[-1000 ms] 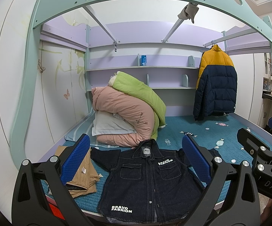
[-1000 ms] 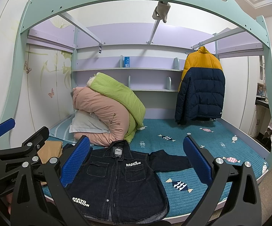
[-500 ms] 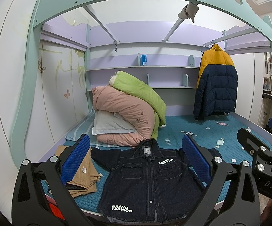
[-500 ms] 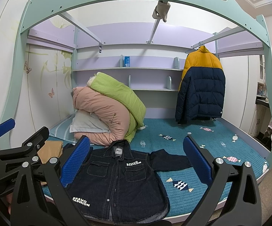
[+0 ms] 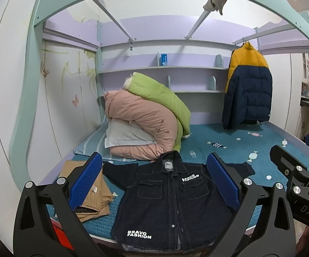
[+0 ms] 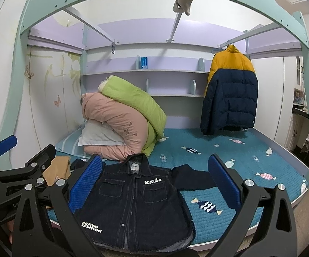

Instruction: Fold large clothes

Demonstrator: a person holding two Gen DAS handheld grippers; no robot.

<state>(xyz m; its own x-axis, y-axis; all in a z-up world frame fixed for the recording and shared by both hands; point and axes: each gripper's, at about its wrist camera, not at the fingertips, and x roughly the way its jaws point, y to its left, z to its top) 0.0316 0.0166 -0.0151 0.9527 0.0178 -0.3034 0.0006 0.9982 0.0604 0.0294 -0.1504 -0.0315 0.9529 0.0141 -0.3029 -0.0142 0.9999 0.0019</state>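
Note:
A dark denim jacket [image 5: 167, 205] with white "BRAVO FASHION" lettering lies flat, front up and buttoned, at the near edge of the bed, sleeves spread sideways. It also shows in the right wrist view [image 6: 133, 203]. My left gripper [image 5: 154, 182] is open and empty, held above and in front of the jacket. My right gripper [image 6: 154, 182] is open and empty too, held to the right of the left one. Each gripper shows at the edge of the other's view. Neither touches the jacket.
A folded tan garment [image 5: 90, 194] lies left of the jacket. Rolled pink and green quilts [image 5: 145, 124] with a white pillow sit at the back left. A yellow and navy puffer coat [image 5: 248, 90] hangs at the right. The teal bedspread [image 6: 240, 150] stretches to the right.

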